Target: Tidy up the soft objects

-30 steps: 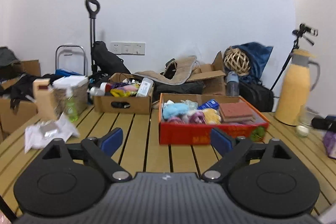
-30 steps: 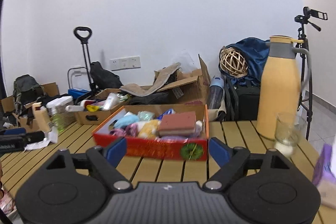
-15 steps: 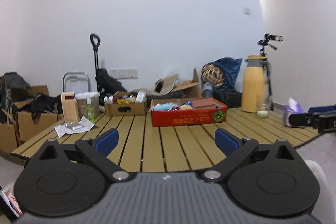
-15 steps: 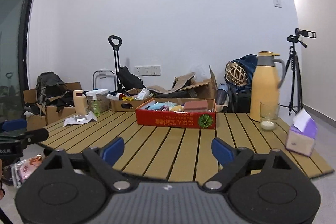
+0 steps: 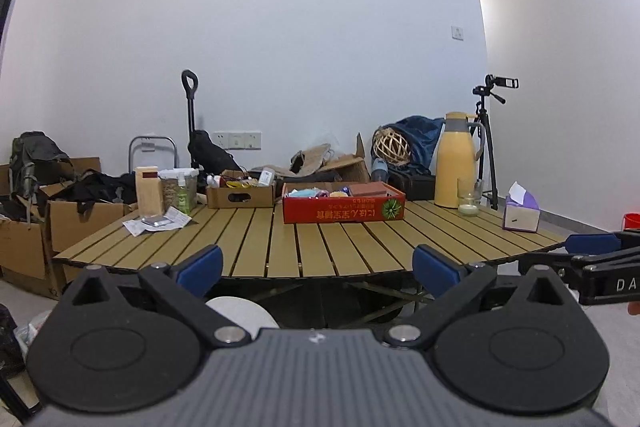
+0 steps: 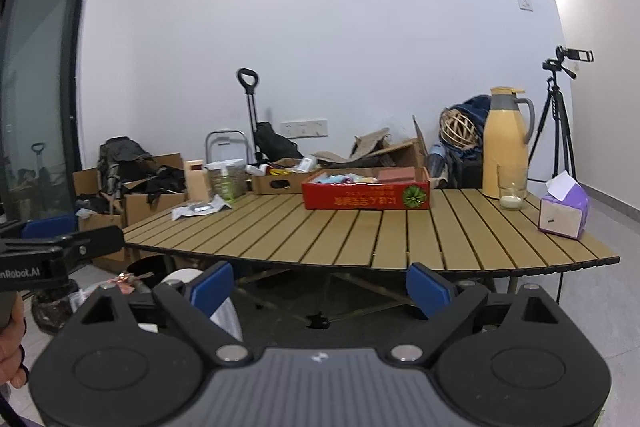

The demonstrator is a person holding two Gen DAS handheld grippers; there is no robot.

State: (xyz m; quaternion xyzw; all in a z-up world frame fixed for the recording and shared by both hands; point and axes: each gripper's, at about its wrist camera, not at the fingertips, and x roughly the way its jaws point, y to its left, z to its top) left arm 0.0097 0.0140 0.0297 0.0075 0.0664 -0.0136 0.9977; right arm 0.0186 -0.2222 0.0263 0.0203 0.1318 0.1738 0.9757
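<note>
A red cardboard box full of soft coloured items and a brown sponge block stands at the far middle of the slatted wooden table. My left gripper hangs off the table's near edge, its jaws opening with nothing between them. My right gripper is also back from the edge, jaws opening and empty. Each gripper shows at the side of the other's view.
A brown cardboard box of odds and ends, a yellow jug, a glass, a purple tissue box and papers sit on the table. Boxes, bags and a tripod crowd the floor behind.
Both grippers have pulled far back from the red box, past the table's near edge, and their jaws have spread wider. The whole table is now in view.
</note>
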